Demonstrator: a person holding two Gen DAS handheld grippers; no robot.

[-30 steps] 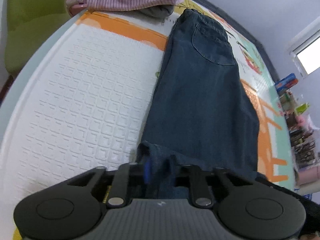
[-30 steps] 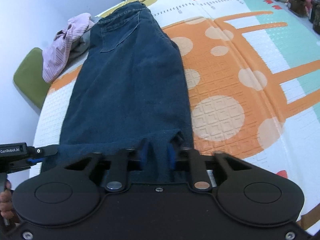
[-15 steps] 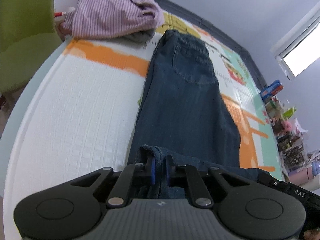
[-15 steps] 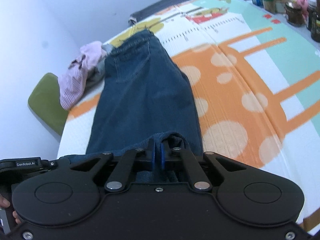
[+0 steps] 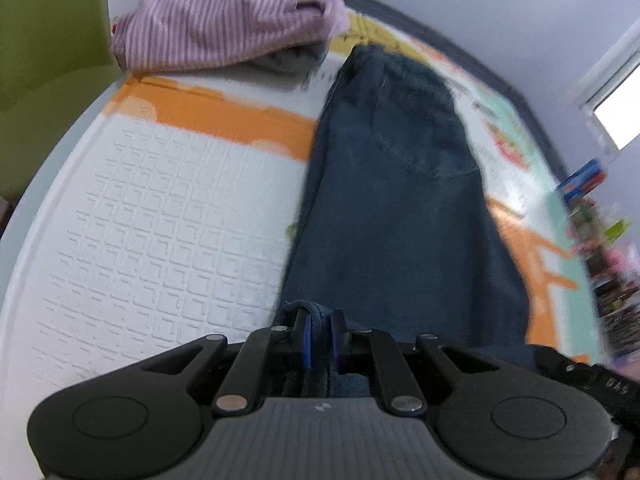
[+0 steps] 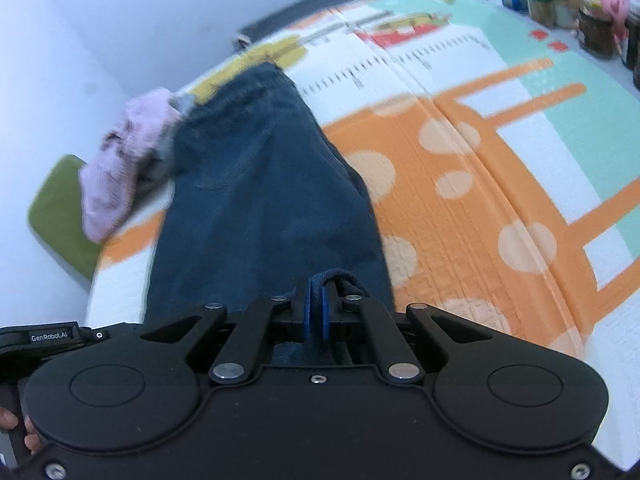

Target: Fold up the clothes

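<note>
Your left tongs (image 5: 319,336) are pinching the hem of the jeans (image 5: 396,208), the blue pads pressed on a bunched roll of denim that rises between them. Your right tongs (image 6: 316,312) are clamped the same way on the hem's other corner, the pads nearly meeting around a thin fold of cloth. A second ago both pairs stood spread around the hem; half a second ago they had closed on it, and now the hem edge curls higher above the pads in both views, with the mat and far clutter smeared by motion.

Ahead of both tongs the jeans stretch away flat along the play mat (image 6: 460,216), waistband at the far end, a curved stitched back pocket (image 5: 420,136) showing on the dark, matte denim. The mat is foam, embossed with a grid of small square ridges, white to the left of your left tongs, and orange with pale round dots to the right of your right tongs.

Beyond the waistband and to the left lies a crumpled pink-and-white striped garment (image 5: 224,20), soft and ribbed, touching the top of the jeans. A green cushion (image 6: 60,216) sits further left, off the mat's edge. Jars and boxes (image 6: 592,28) crowd the far right corner.
</note>
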